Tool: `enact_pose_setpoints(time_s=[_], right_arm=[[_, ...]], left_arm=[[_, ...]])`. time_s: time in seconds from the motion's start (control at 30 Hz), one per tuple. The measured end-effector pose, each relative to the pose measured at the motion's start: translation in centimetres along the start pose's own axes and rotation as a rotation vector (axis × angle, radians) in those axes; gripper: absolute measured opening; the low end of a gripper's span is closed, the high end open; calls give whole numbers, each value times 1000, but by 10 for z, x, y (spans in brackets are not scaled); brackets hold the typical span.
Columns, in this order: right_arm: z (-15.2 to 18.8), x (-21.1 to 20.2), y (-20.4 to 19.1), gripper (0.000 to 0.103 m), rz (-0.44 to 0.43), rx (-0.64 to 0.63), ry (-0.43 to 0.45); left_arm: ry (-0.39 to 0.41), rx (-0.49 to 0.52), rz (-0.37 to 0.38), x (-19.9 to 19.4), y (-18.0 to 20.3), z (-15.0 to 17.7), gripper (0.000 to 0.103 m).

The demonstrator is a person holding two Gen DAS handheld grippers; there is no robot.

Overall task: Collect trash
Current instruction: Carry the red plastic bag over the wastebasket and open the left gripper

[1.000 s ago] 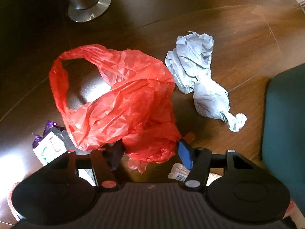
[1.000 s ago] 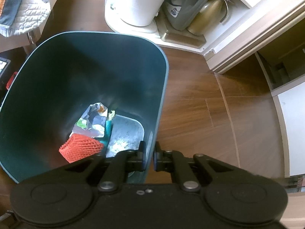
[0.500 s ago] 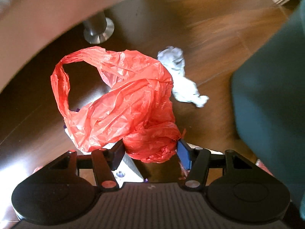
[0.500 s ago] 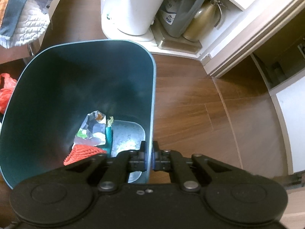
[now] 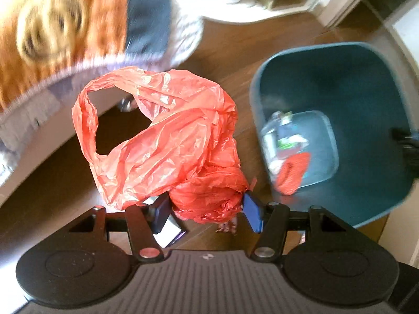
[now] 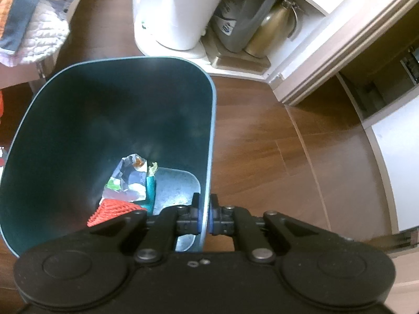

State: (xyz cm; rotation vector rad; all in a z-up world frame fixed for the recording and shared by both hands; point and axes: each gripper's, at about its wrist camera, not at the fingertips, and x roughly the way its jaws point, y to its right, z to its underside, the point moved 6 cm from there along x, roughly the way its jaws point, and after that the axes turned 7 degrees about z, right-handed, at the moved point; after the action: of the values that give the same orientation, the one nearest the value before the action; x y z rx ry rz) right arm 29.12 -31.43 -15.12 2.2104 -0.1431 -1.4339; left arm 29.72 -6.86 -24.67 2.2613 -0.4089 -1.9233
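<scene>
A crumpled red plastic bag [image 5: 167, 136] hangs in the air in the left wrist view, its bunched end clamped between the blue pads of my left gripper [image 5: 207, 210]. To its right stands the teal trash bin [image 5: 371, 83], open at the top, holding a red mesh net [image 5: 292, 174] and crumpled wrappers. In the right wrist view my right gripper [image 6: 205, 218] is shut on the bin's right wall [image 6: 209, 157], one finger inside and one outside. Inside the bin lie a crumpled printed wrapper [image 6: 128, 180] and the red mesh net [image 6: 115, 209].
A patterned orange and white cloth [image 5: 65, 26] lies on a seat at the upper left. A white cylinder [image 6: 178, 13], a grey container [image 6: 241, 21] and a metal jug [image 6: 272, 31] stand by a white shelf unit behind the bin. Brown wood floor [image 6: 275, 157] lies right of the bin.
My left gripper has risen with the red bag from just above the floor; the grey crumpled paper dropped out of view and the bin's inside came into view. The right gripper kept its grip on the bin.
</scene>
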Motion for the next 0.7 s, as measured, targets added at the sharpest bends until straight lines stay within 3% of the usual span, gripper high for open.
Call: enact_pose_setpoints(time_s=[0.13,0.3,0.5,0.7], right_arm=[[-2,-6,-2,4,-29,10,16],[-3,-13,-5,3,-29,-13,45],[-3,-12,-2,4,-41,-4,39],[-3,-9,2,4,-55,16,26]], left_arm=[[58,62,44,-30,34,-7,58],[75,153,104,-38,85,-23,58],[26,268,117,-4,139,-26,58],[-53,283,100,40,151,-26,58]])
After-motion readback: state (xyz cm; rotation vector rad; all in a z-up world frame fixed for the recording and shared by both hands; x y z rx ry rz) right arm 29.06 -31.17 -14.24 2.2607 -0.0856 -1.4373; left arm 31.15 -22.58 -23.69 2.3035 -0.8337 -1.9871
